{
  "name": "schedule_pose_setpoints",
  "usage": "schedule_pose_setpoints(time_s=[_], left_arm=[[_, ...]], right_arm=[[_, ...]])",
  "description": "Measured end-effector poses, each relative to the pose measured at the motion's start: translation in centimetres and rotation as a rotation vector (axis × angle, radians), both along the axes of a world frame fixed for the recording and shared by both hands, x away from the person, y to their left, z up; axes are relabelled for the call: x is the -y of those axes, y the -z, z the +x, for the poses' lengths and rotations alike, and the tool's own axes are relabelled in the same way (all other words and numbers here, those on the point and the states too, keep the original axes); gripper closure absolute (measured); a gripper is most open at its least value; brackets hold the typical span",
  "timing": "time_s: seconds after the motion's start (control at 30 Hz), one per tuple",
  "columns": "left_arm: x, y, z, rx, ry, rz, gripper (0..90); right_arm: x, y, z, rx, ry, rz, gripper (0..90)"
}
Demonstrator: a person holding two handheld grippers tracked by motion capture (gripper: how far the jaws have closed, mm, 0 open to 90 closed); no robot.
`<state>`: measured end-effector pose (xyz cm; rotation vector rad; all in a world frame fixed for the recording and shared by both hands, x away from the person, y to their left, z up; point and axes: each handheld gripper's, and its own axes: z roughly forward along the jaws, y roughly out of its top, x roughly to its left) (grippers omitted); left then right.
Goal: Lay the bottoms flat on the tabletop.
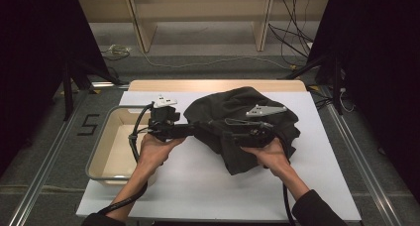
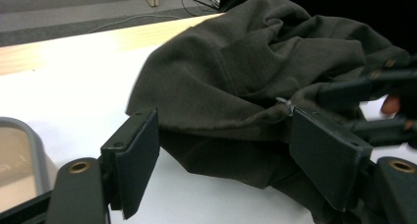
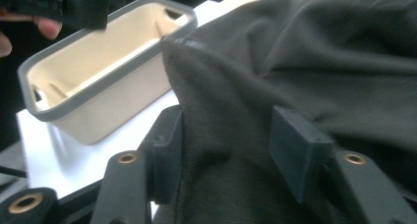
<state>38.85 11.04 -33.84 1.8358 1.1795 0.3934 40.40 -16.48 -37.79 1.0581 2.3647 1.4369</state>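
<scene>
A dark crumpled garment (image 1: 242,112) lies on the white board (image 1: 198,181) at centre right. From the left, my left gripper (image 1: 190,129) reaches the garment's near edge. In the left gripper view its jaws (image 2: 231,135) stand apart, with the garment's (image 2: 255,71) hem lying between them and no pad pressing on it. My right gripper (image 1: 233,132) lies over the garment's front. In the right gripper view its jaws (image 3: 228,145) stand apart around a fold of the cloth (image 3: 314,57), which fills the gap loosely.
A beige bin with a grey rim (image 1: 101,151) stands at the board's left edge, close behind my left hand; its rim also appears in the right gripper view (image 3: 113,76). Cables trail from both grippers toward the near edge. Shelving legs and floor cables lie beyond the table.
</scene>
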Motion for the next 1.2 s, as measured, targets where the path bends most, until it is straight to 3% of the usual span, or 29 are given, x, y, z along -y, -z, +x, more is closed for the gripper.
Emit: schedule_pose_setpoints(time_s=[0.1,0.17,0.27,0.37,0.47,0.57,0.73,0.8,0.97,1.2], left_arm=[[0.2,0.3,-0.4,0.001,-0.004,0.009,25.9],[0.2,0.5,-0.5,-0.022,0.005,-0.01,25.7],[0.1,1.0,-0.7,-0.041,0.005,-0.012,25.2],[0.0,1.7,-0.9,-0.066,0.004,-0.037,25.0],[0.4,2.1,-1.3,-0.058,0.001,-0.012,24.9],[0.6,2.3,-1.7,-0.062,0.002,-0.001,23.1],[0.8,3.6,-2.7,-0.109,0.026,-0.034,19.4],[0.9,4.2,-3.1,-0.118,0.036,-0.023,17.4],[1.6,5.9,-3.3,-0.14,0.04,-0.043,16.9],[3.1,7.2,-3.8,-0.169,0.088,-0.036,16.2]], right_arm=[[0.9,-0.8,-0.2,0.022,0.013,0.0,42.8],[1.4,-1.0,-0.2,0.016,0.013,0.004,41.1],[2.4,-1.2,-0.6,0.003,0.0,0.048,39.5],[3.1,-1.6,-0.6,0.032,0.021,0.03,39.4],[3.6,-1.4,-0.4,0.03,0.047,0.018,38.5],[4.0,-1.0,-0.2,0.05,0.075,-0.039,37.2],[4.8,-1.0,0.0,0.055,0.103,-0.042,36.7],[5.2,-1.0,0.0,0.057,0.119,-0.043,36.5],[6.3,-0.9,0.4,0.058,0.156,-0.042,35.0],[7.3,-0.7,0.8,0.062,0.201,-0.059,33.8]])
